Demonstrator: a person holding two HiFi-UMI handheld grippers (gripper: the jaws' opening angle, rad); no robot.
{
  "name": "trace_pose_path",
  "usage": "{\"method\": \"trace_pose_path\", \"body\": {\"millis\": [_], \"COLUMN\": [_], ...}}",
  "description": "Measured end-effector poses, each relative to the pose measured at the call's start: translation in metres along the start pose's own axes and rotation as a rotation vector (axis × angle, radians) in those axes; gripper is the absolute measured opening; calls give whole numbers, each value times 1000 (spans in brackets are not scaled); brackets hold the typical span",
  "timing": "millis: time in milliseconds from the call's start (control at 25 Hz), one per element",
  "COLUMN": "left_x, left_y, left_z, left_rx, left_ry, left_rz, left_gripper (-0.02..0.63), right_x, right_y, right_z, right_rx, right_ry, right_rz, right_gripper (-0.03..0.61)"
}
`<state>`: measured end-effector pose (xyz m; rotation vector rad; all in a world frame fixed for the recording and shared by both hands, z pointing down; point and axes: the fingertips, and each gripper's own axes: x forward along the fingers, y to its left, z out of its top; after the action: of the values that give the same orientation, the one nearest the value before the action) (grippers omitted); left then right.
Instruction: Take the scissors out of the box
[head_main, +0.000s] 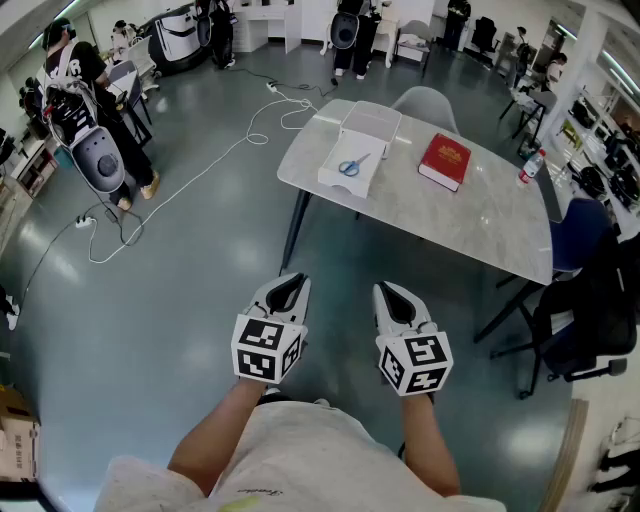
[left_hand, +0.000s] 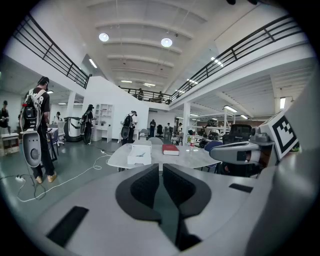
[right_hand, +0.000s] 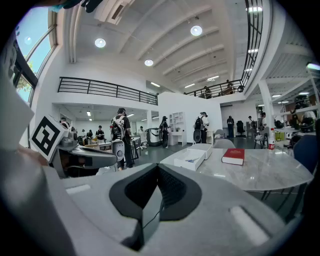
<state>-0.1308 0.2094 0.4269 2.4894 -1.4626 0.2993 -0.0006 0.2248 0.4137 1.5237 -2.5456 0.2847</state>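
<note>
The blue-handled scissors (head_main: 350, 166) lie in an open white box (head_main: 349, 172) on the near left part of a pale marble table (head_main: 470, 225); the box's lid (head_main: 372, 125) lies just behind it. In the right gripper view the scissors (right_hand: 191, 160) show small inside the box (right_hand: 189, 161). In the left gripper view the box (left_hand: 139, 155) is far ahead. Both grippers hang over the floor, well short of the table. My left gripper (head_main: 287, 291) is shut and empty, jaws together (left_hand: 161, 172). My right gripper (head_main: 397, 298) is shut too, holding nothing (right_hand: 158, 172).
A red book (head_main: 444, 161) lies right of the box and a bottle (head_main: 528, 168) stands at the table's far right edge. A grey chair (head_main: 428, 104) stands behind the table, dark chairs (head_main: 585, 320) to its right. Cables (head_main: 150, 215) trail across the floor. People stand at the left (head_main: 75, 90) and back.
</note>
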Motion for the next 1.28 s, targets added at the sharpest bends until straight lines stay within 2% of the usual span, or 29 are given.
{"method": "trace_pose_path", "body": {"millis": [400, 680, 1280], "left_x": [5, 19, 119], "left_y": [4, 8, 34], "left_z": [-1, 1, 23], "left_rx": [0, -20, -22], "left_ry": [6, 9, 23], "left_rz": [25, 6, -46], "left_gripper": [31, 31, 34], "right_x": [4, 14, 81], "right_y": [-4, -12, -79], "right_z": [-1, 0, 14], "right_rx": [16, 12, 13], "right_ry": [-1, 3, 21], "right_rz": [13, 17, -32], "right_gripper": [5, 5, 5]}}
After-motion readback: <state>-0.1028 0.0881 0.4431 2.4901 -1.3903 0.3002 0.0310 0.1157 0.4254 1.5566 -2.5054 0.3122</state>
